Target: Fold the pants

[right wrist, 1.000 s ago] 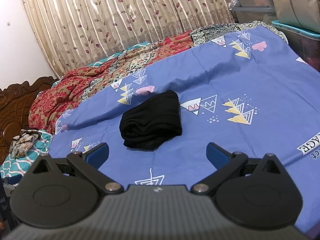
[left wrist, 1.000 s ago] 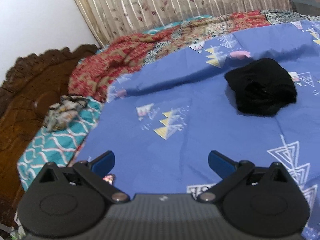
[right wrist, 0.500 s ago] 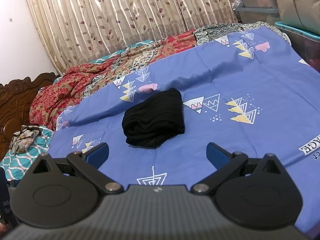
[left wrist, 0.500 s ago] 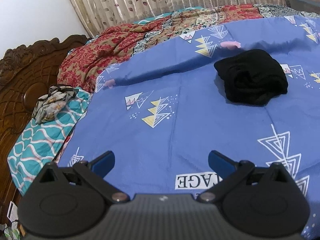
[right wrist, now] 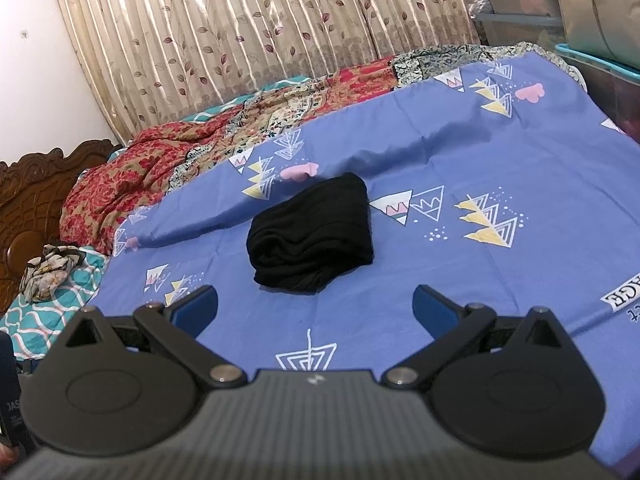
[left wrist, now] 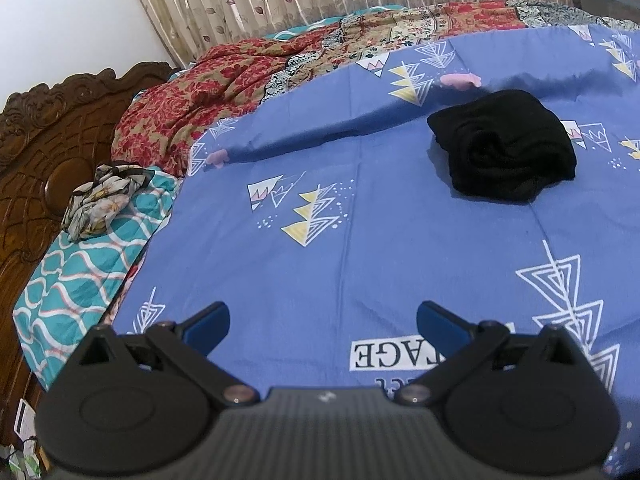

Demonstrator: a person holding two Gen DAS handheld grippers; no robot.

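Black pants lie folded into a compact bundle on the blue patterned bedsheet. My left gripper hovers open over the sheet near the bed's front edge, well short and left of the bundle, nothing between its blue fingertips. In the right wrist view, my right gripper is open too, just in front of the pants and apart from them.
A red floral quilt is bunched along the far side under beige curtains. A teal wavy-pattern cloth with a crumpled floral rag lies at the left by the carved wooden headboard. Storage bins stand at the right.
Both grippers have drawn back from the folded pants, so the bundle sits farther away in each view. The pants have not moved. Jaws stay open.
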